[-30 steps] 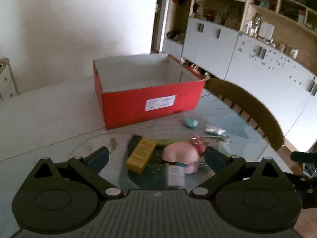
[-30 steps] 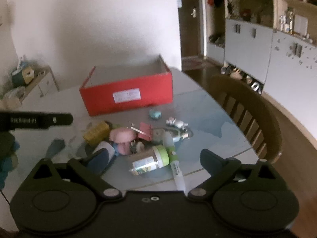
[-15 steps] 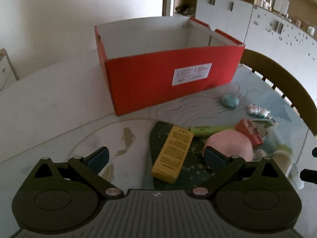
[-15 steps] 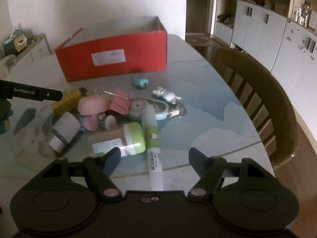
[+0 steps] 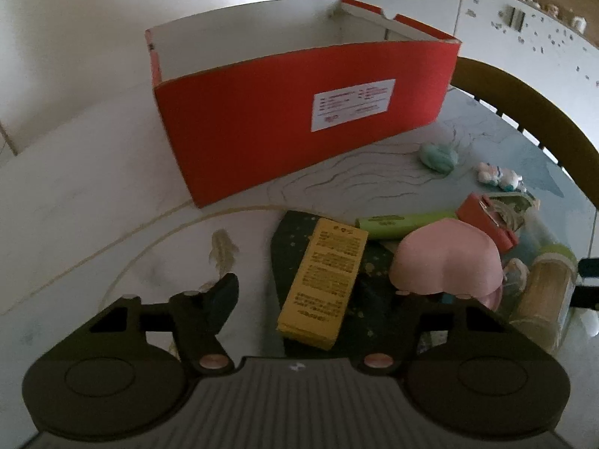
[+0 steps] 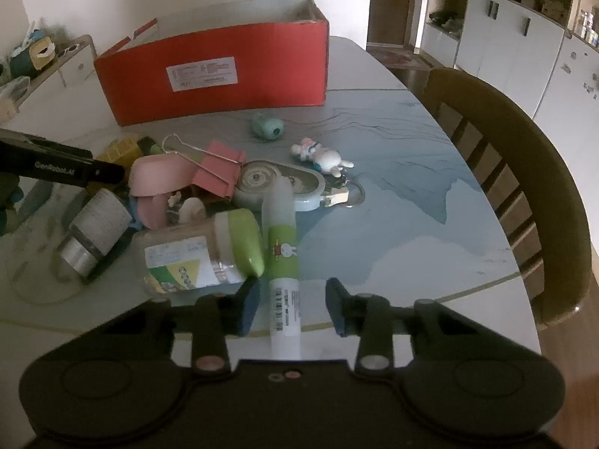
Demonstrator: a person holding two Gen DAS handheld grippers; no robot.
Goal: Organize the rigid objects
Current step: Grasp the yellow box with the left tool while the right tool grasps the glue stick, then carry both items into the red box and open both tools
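Observation:
A red cardboard box (image 5: 299,112) (image 6: 213,75) stands open-topped at the back of the table. A pile of small items lies before it. My left gripper (image 5: 316,292) hangs low over a yellow carton (image 5: 325,273); its jaws are closing with the carton between them, pads clear of it, the right finger partly hidden behind a pink cap (image 5: 445,258). My right gripper (image 6: 292,295) straddles a white-and-green glue tube (image 6: 282,247); its jaws are closing too, and neither pad touches the tube.
Around the tube lie a green-lidded jar (image 6: 202,258), a white bottle (image 6: 97,228), a pink binder clip (image 6: 219,172), a tape dispenser (image 6: 284,183), a rabbit keyring (image 6: 322,155) and a teal sharpener (image 6: 266,126). A wooden chair (image 6: 524,172) stands at the table's right edge.
Both grippers have come down and closer to the pile. Their jaws have narrowed, the left around the yellow carton, the right around the glue tube.

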